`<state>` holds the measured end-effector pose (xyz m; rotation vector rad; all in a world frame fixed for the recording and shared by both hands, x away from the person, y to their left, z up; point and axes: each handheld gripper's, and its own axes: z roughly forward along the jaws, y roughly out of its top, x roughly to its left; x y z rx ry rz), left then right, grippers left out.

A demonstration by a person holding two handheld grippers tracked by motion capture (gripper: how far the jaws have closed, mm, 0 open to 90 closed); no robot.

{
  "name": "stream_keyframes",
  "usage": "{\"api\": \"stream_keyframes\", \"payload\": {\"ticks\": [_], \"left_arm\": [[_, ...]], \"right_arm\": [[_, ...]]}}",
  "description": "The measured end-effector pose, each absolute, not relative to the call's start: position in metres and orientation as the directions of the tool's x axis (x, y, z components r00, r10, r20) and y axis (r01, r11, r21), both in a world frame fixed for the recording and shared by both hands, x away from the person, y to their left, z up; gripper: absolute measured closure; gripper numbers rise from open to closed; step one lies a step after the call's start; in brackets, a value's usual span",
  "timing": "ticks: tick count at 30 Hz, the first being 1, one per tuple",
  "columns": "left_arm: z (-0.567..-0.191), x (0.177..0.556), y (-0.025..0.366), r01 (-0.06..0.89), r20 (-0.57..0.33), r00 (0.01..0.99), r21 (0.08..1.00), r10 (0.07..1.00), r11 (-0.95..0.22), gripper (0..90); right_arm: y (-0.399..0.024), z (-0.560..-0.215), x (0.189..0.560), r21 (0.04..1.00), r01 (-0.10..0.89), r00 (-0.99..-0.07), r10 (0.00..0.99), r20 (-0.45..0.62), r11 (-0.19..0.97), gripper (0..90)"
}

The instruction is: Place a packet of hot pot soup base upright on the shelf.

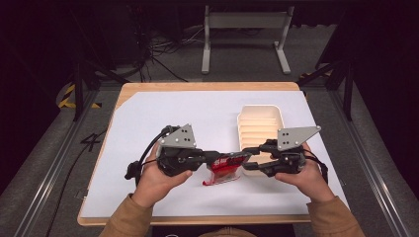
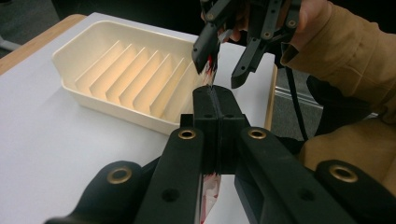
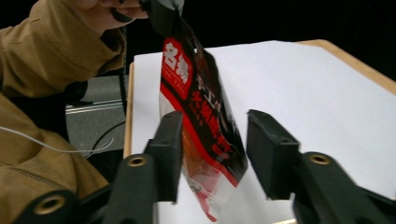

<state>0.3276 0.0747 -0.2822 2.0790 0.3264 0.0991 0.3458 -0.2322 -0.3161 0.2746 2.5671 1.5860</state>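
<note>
Left gripper (image 1: 210,159): jaws are being held pressed together on one end of a red snack packet (image 1: 226,167), with the packet's edge pinched flat between them in the left gripper view. The packet is being carried clear of the white sheet (image 1: 148,148), near the table's front middle, its long axis running across from one gripper to the other.

The packet's far end is lying between the jaws of the right gripper (image 1: 253,159). In the right gripper view those jaws are standing apart, one on each side of the packet (image 3: 201,116); one jaw appears to be touching the film, the other is set off from it. No grip is being made there yet.

The cream ribbed tray (image 1: 261,111) is sitting just beyond the right gripper, its slots running crosswise. It is judged that the right gripper is the nearer of the two to the tray. Nothing is seen lying between packet and tray apart from the right gripper itself.
</note>
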Motion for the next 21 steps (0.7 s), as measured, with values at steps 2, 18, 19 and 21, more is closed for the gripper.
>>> {"api": "stream_keyframes", "payload": {"ticks": [2, 18, 19, 21], "left_arm": [[-0.283, 0.328, 0.074, 0.189, -0.067, 0.962, 0.863, 0.265, -0.469, 90.0], [-0.281, 0.327, 0.082, 0.183, -0.057, 0.955, 0.885, 0.291, -0.428, 88.1], [-0.280, 0.327, 0.083, 0.183, -0.054, 0.953, 0.887, 0.298, -0.425, 87.1], [-0.279, 0.327, 0.085, 0.183, -0.051, 0.950, 0.892, 0.308, -0.414, 83.2]], "right_arm": [[-0.231, -0.317, 0.347, 0.893, 0.099, -0.980, 0.198, 0.011, 0.439, 65.6], [-0.226, -0.312, 0.347, 0.899, 0.016, -0.985, 0.163, -0.061, 0.438, 88.6], [-0.225, -0.310, 0.347, 0.897, 0.009, -0.985, 0.160, -0.069, 0.442, 88.7], [-0.223, -0.304, 0.345, 0.884, -0.012, -0.983, 0.159, -0.097, 0.467, 88.9]]}}
